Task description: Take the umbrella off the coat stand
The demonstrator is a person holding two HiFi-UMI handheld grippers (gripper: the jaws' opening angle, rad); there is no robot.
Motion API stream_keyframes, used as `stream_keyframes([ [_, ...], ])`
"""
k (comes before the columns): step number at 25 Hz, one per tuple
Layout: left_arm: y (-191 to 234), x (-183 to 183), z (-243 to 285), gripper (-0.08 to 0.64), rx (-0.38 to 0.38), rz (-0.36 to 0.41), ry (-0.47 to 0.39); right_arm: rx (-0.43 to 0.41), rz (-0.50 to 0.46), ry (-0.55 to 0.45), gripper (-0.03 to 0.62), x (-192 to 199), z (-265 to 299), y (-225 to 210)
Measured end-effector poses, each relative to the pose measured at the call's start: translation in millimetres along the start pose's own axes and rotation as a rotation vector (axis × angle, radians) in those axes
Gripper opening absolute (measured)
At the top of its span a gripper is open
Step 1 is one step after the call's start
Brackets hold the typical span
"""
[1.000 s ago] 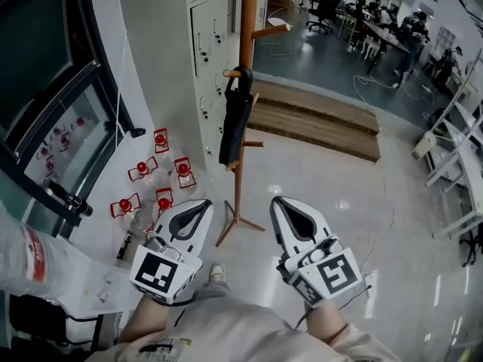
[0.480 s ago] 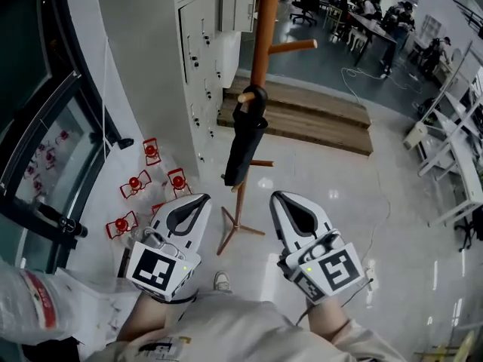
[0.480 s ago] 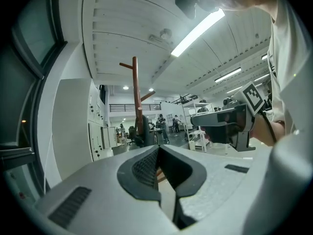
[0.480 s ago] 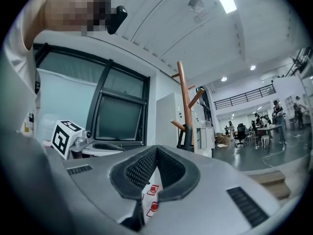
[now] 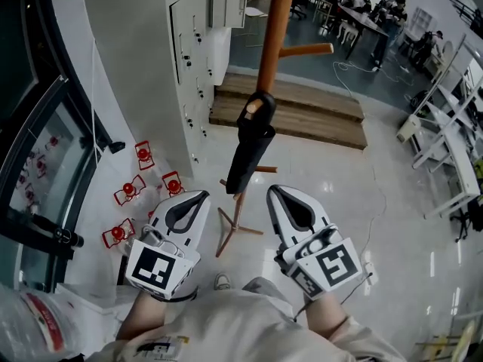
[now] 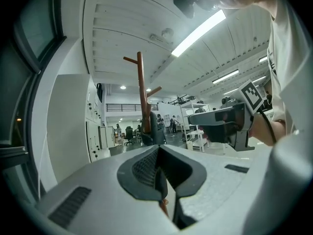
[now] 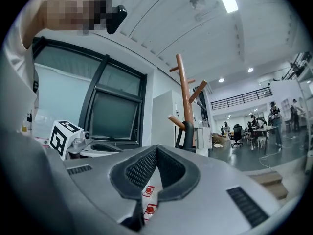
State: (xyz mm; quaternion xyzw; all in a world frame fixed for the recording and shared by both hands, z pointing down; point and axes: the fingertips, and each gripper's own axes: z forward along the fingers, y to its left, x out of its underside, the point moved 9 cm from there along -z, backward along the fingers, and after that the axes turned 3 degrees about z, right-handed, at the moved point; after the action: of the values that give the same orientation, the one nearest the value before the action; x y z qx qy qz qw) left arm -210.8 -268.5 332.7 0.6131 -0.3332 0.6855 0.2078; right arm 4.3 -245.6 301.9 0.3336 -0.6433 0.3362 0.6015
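Note:
A black folded umbrella (image 5: 249, 145) hangs by its handle from a peg of the brown wooden coat stand (image 5: 275, 36), a little beyond both grippers. My left gripper (image 5: 198, 196) and right gripper (image 5: 275, 193) are held side by side, level, pointing at the stand, both shut and empty. The stand's base (image 5: 235, 228) shows on the floor between them. In the left gripper view the umbrella (image 6: 155, 131) and stand (image 6: 142, 97) rise just above the shut jaws. The right gripper view has the umbrella (image 7: 188, 136) and stand (image 7: 183, 97) slightly right of centre.
Several red-capped bottles (image 5: 128, 191) lie on the floor at the left by a dark-framed glass wall (image 5: 30, 164). Grey lockers (image 5: 192, 44) stand behind the coat stand, with a low wooden step (image 5: 302, 115) beyond. White racks (image 5: 445, 149) and office desks (image 5: 362, 13) are at the right and far back.
Both grippers and the head have moved forward towards the coat stand; the umbrella and pole now look larger and closer. Both jaws stay shut.

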Motion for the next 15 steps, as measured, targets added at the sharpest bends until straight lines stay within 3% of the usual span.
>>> stream_keyframes([
  [15, 19.3, 11.7, 31.3, 0.008, -0.019, -0.036, 0.033, 0.013, 0.025, 0.051, 0.008, 7.5, 30.4, -54.3],
])
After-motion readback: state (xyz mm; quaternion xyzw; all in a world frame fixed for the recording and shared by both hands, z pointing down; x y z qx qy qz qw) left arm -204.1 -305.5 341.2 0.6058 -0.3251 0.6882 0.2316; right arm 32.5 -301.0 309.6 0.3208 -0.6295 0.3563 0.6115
